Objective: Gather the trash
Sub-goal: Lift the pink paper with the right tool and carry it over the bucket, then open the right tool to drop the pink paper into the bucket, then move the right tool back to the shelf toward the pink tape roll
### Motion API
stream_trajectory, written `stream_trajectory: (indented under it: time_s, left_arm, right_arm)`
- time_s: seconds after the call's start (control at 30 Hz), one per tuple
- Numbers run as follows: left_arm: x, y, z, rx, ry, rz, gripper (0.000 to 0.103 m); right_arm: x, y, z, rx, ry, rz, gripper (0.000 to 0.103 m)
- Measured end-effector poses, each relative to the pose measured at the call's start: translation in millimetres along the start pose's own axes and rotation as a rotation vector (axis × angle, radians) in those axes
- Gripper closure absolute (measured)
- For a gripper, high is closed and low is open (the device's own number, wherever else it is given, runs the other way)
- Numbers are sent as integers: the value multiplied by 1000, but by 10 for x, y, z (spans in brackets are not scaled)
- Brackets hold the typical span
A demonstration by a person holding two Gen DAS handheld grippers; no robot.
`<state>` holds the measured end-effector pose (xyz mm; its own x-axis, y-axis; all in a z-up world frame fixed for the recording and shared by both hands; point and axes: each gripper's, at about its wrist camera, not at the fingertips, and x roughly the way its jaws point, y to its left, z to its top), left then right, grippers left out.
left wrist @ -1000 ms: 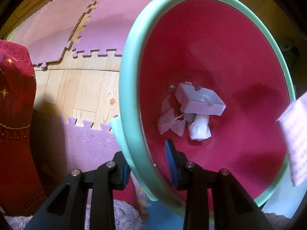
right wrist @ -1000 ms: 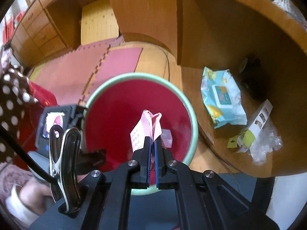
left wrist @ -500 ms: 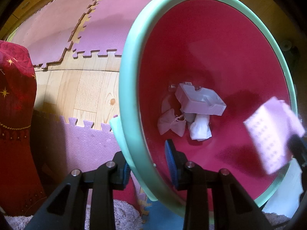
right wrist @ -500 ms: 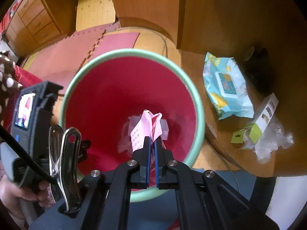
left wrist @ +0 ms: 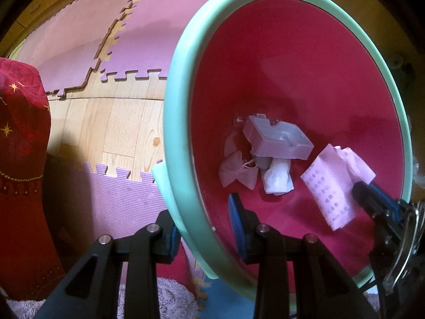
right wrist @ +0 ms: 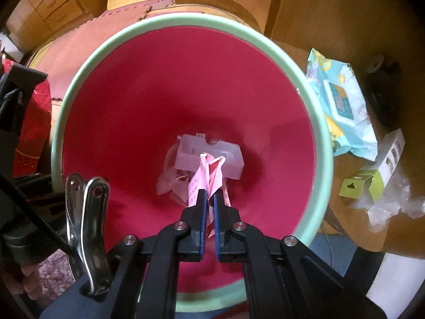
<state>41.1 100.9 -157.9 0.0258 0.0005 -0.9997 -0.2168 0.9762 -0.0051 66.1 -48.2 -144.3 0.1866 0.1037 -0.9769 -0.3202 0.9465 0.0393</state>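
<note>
Right now the left gripper [left wrist: 204, 223] points down w/ its jaws clamped on the near rim of the bin [left wrist: 175, 133], one pad outside the mint-green rim, the other inside vs. the red wall. Bin's bottom holds a clear plastic tray [left wrist: 276, 141], a small tied pouch [left wrist: 237, 172] and a white wad [left wrist: 277, 179], all touching in one heap. Right gripper [right wrist: 209, 199] is inside the bin's mouth, above that heap, jaws pressed together on a crumpled pink printed paper [right wrist: 205, 178]; paper sticks out past the tips, not touching the bottom as far as I can tell. On the wooden tabletop [right wrist: 345, 26] right of the bin: a wipes pack [right wrist: 342, 106], a small green-and-white box [right wrist: 377, 170] and clear wrap [right wrist: 393, 207]. Floor left of the bin has pink foam mats [left wrist: 106, 40] over wood, plus a red cloth [left wrist: 18, 146] w/ gold stars.
</note>
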Motion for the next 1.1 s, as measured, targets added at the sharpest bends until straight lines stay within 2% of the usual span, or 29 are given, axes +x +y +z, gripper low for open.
stream_trajectory:
  time_s: [0.3, 0.5, 0.67, 1.0, 1.1]
  left_arm:
    - [1, 14, -5, 1, -1, 0, 69]
    - [4, 15, -5, 1, -2, 0, 69]
    - [4, 14, -6, 1, -1, -1, 69]
    - [8, 18, -4, 0, 0, -3, 69]
    - [12, 19, -6, -2, 1, -2, 69]
  right_arm:
    - [42, 52, -7, -25, 7, -1, 97]
    - [23, 123, -15, -47, -4, 12, 85]
    - [1, 194, -25, -75, -15, 14, 69]
    - [-59, 145, -7, -47, -30, 30, 64]
    - [-80, 156, -17, -50, -30, 34, 56]
